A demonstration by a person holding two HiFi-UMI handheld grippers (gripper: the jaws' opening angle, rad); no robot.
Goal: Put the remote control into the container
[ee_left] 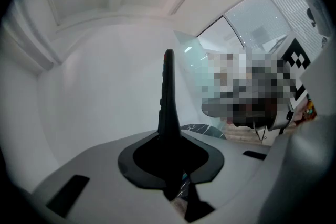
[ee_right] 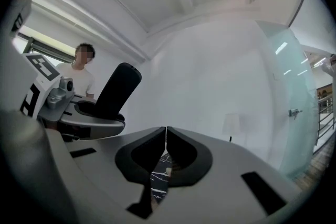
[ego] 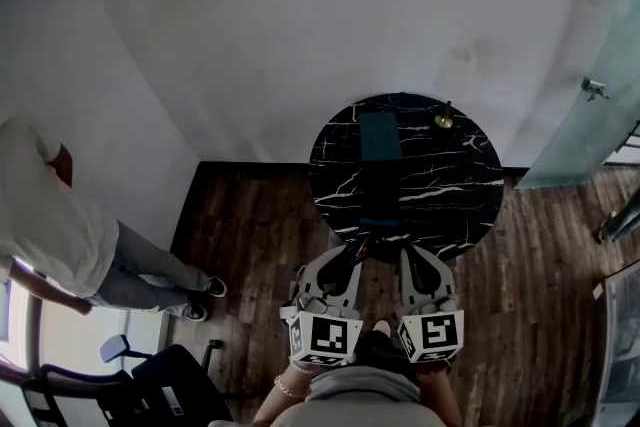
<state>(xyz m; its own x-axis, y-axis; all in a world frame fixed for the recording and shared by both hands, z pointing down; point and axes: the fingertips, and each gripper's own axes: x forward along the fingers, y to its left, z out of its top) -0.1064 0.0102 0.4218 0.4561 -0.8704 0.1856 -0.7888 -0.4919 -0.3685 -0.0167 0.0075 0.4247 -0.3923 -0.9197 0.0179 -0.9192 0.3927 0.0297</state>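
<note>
Pinching a slim black remote control (ee_left: 168, 92) upright, the left gripper (ee_left: 170, 138) hovers beside a round black marble table (ego: 440, 185); the right gripper (ee_right: 166, 132) has its jaws pressed together, empty.

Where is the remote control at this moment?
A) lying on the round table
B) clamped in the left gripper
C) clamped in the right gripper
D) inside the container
B: the remote control sticks out of the left gripper, clamped between its jaws.

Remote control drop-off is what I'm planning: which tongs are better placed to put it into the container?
Left. The left tongs grip the remote control upright, while the right tongs are shut and empty. The container sits on the table ahead.
</note>
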